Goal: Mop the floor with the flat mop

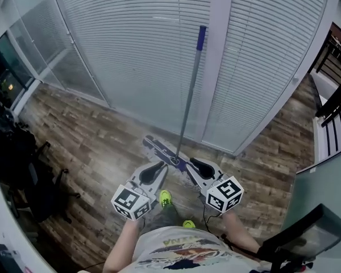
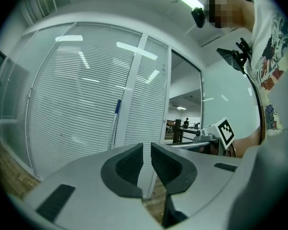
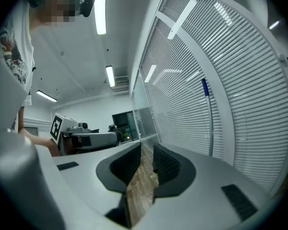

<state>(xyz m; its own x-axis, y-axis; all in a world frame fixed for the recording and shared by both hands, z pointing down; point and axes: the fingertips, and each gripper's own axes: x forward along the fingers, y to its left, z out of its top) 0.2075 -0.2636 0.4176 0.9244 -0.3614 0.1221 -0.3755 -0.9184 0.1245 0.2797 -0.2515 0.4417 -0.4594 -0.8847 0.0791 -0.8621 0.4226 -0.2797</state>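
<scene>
Wooden floor bears the silver-handled flat mop, leaning on white blinds; our left gripper and right gripper are clenched, empty.

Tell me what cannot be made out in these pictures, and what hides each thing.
- Mop head: in the head view its right end runs behind the right gripper.
- Mop pole: both gripper views show only its upper part; each gripper's own body covers the rest.
- Shoes: in the head view they are partly under the person's shirt.
- Dark things at the left edge of the head view: too dark to name.
</scene>
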